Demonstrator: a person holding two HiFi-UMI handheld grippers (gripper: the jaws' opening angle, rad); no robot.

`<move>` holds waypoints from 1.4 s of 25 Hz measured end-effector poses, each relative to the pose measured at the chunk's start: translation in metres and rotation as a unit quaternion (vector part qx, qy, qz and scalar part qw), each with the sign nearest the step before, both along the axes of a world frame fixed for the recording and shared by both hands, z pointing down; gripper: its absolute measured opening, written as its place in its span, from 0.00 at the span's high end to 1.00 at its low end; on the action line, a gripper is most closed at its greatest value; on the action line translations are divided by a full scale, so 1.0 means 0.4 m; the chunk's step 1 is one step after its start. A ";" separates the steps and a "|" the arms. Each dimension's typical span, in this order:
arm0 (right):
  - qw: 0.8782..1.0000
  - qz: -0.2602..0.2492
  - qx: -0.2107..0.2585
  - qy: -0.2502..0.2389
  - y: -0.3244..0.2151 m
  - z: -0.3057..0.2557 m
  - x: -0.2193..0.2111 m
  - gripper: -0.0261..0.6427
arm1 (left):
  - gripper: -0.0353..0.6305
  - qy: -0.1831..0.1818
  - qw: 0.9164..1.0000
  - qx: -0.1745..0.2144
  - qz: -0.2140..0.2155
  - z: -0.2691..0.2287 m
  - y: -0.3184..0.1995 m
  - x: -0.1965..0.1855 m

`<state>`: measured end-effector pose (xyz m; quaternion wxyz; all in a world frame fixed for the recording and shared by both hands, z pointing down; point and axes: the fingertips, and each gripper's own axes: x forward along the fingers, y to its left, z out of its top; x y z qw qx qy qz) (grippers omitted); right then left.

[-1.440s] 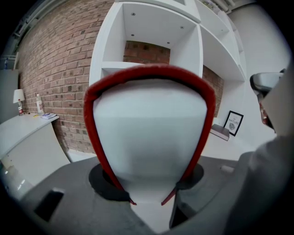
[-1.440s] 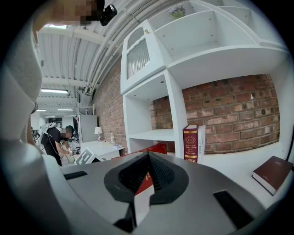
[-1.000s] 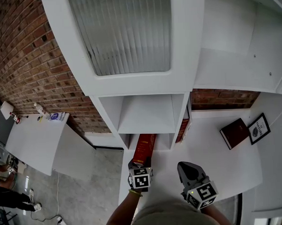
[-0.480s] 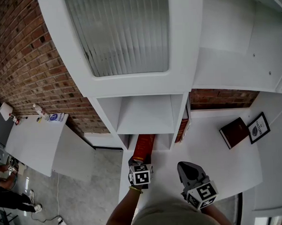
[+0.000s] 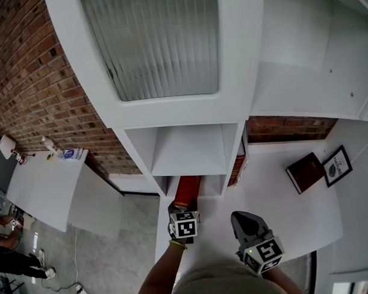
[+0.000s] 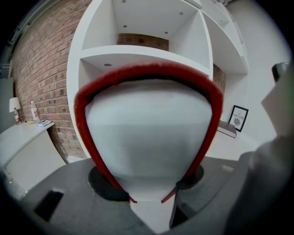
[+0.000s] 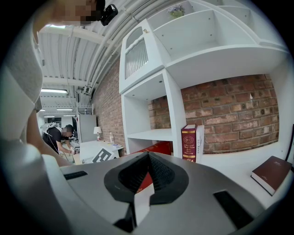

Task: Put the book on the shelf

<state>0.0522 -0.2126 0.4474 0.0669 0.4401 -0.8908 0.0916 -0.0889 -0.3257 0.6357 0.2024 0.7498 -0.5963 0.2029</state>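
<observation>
Gripping red book [image 5: 187, 190], left claw [image 5: 181, 207], long axis into shelf [image 5: 234, 149] (lowest bay)

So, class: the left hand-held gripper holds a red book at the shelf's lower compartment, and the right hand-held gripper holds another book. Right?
Not quite. The right hand-held gripper holds nothing: the right gripper view shows its jaws together and empty. The left hand-held gripper does hold the red book at the shelf's lower compartment.
</observation>
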 end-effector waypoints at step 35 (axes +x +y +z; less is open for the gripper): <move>1.000 0.008 0.009 0.005 -0.005 0.016 0.014 0.95 | 0.59 -0.028 1.000 0.004 0.006 0.001 -0.119 0.027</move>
